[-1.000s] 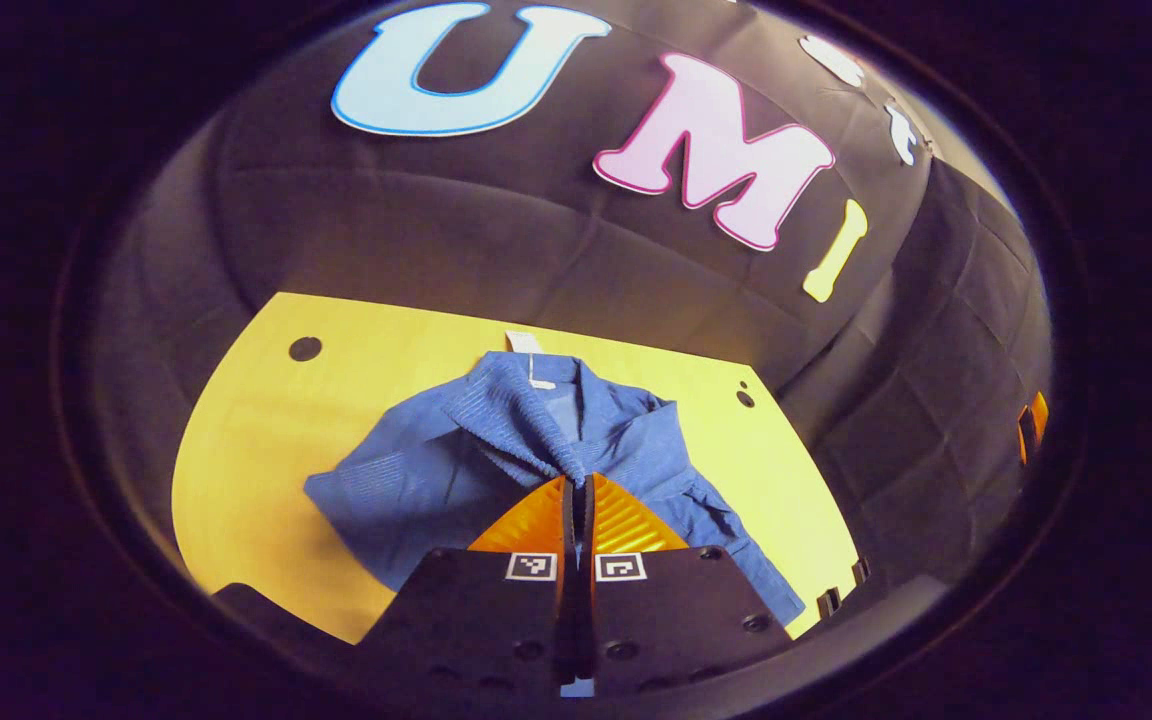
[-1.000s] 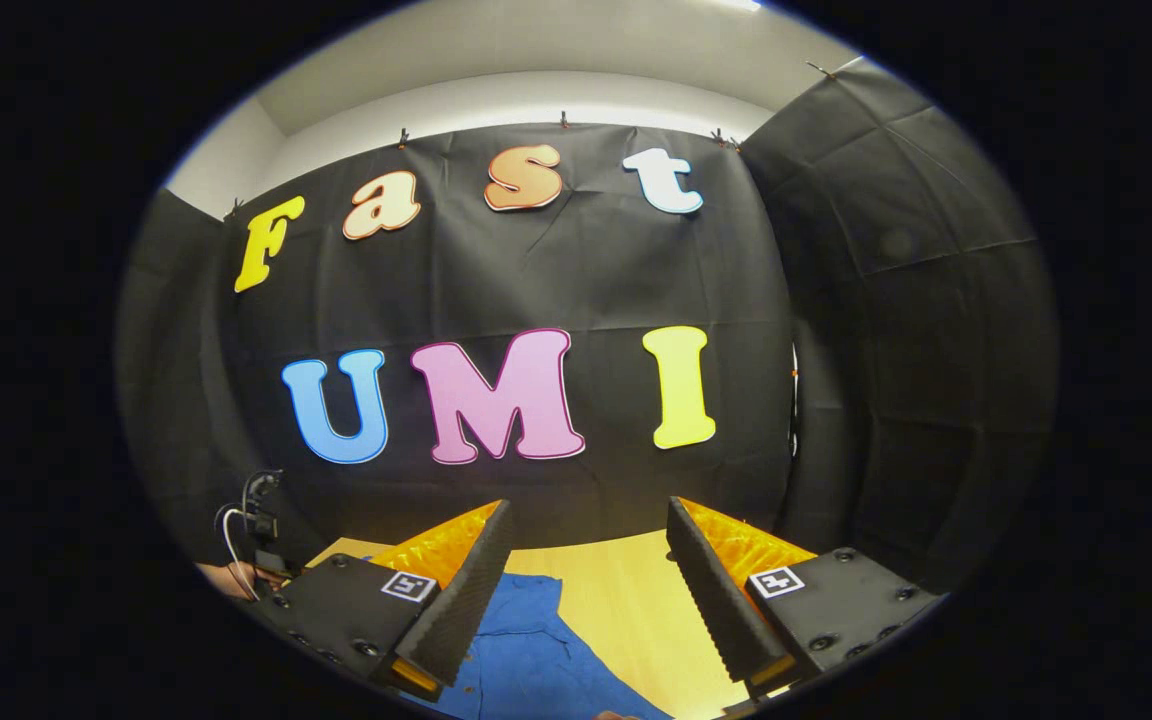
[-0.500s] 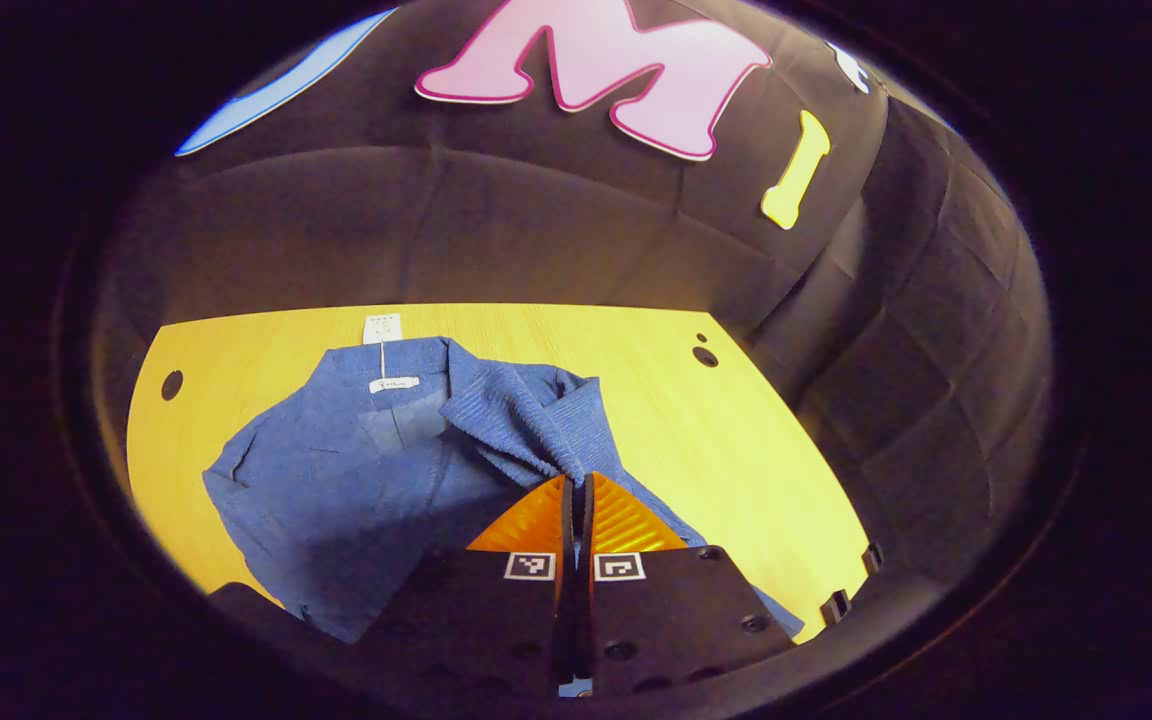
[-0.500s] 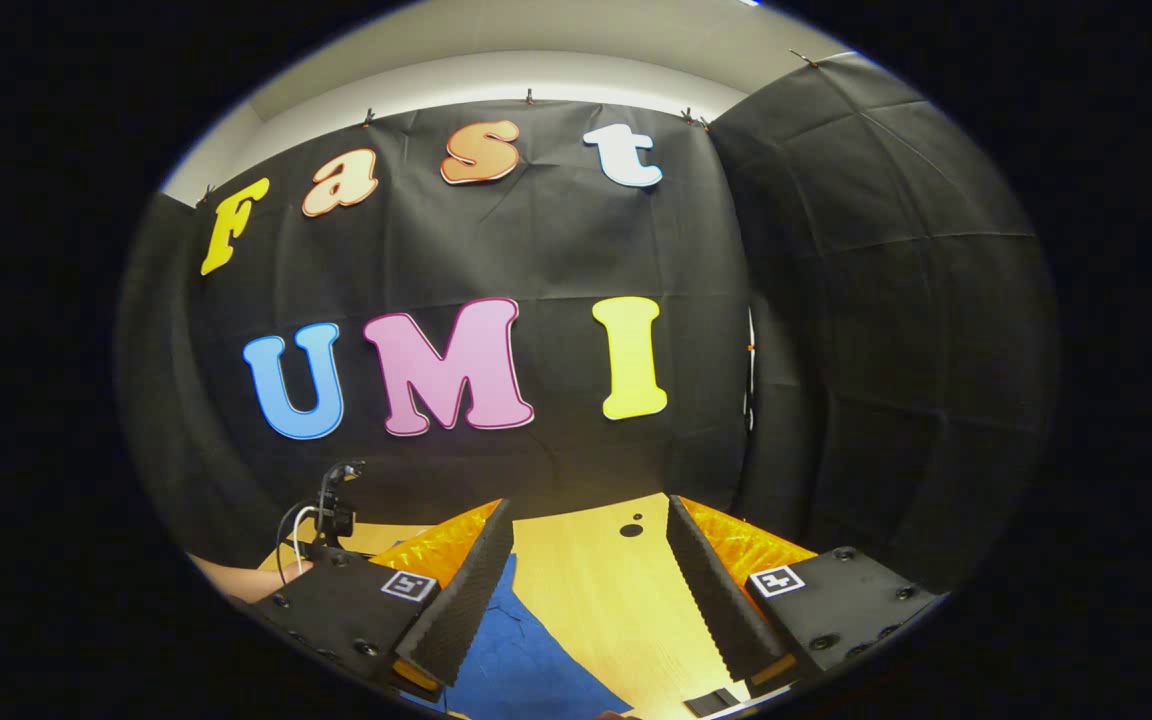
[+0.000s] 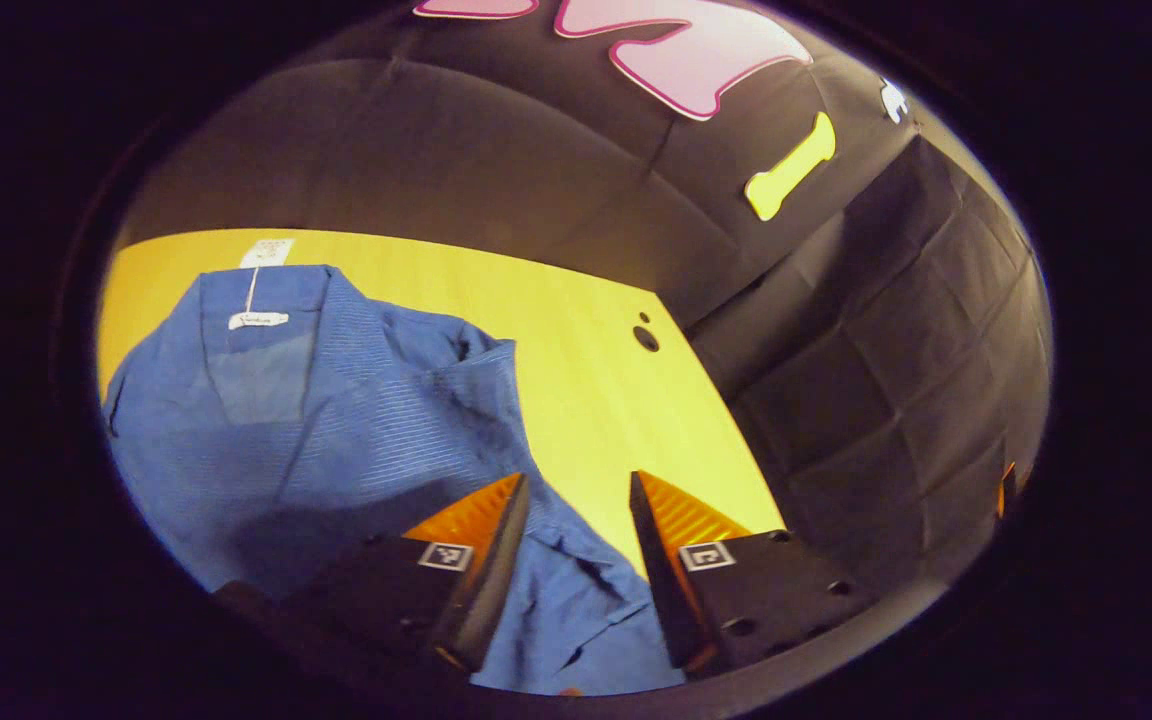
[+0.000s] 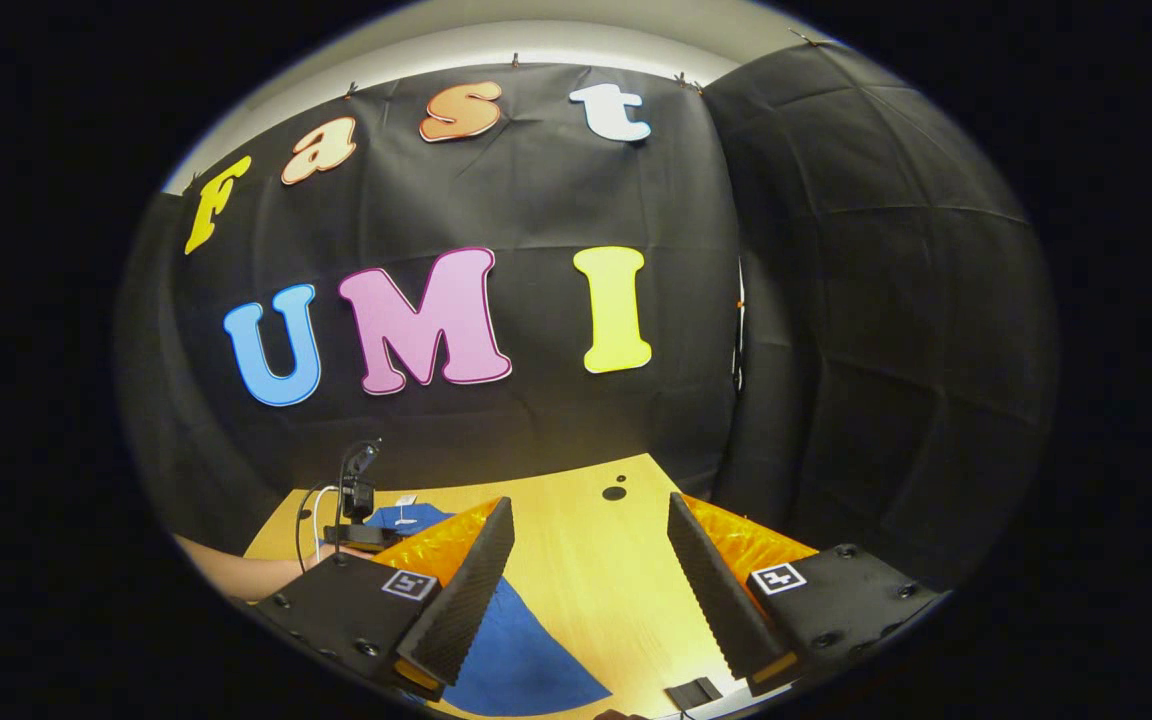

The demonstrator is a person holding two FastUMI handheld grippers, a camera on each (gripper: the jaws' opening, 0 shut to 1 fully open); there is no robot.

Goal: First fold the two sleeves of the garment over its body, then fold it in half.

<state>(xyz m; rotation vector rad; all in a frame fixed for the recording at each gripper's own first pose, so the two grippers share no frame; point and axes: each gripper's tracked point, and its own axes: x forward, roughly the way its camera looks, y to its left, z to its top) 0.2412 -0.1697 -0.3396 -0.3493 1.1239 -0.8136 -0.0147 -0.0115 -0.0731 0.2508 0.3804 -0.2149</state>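
A blue garment (image 5: 336,430) lies on the yellow table (image 5: 586,370), collar and white tag toward the far edge, with one sleeve laid over its body. My left gripper (image 5: 576,490) stands open just above the garment's right side, nothing between its fingers. In the right gripper view a blue corner of the garment (image 6: 526,660) lies on the table (image 6: 596,580) below my right gripper (image 6: 588,510), which is open and empty. The other gripper (image 6: 356,500) and a forearm (image 6: 246,575) show at the left, beyond its left finger.
Black cloth walls close the booth behind and to the right of the table. Dark round holes (image 5: 646,338) sit near the table's far right corner. A small dark clip (image 6: 693,692) lies at the table's near edge in the right gripper view.
My left gripper carried the sleeve rightward over the body, then opened and let it go. The right gripper stayed open and tilted down, so more table shows.
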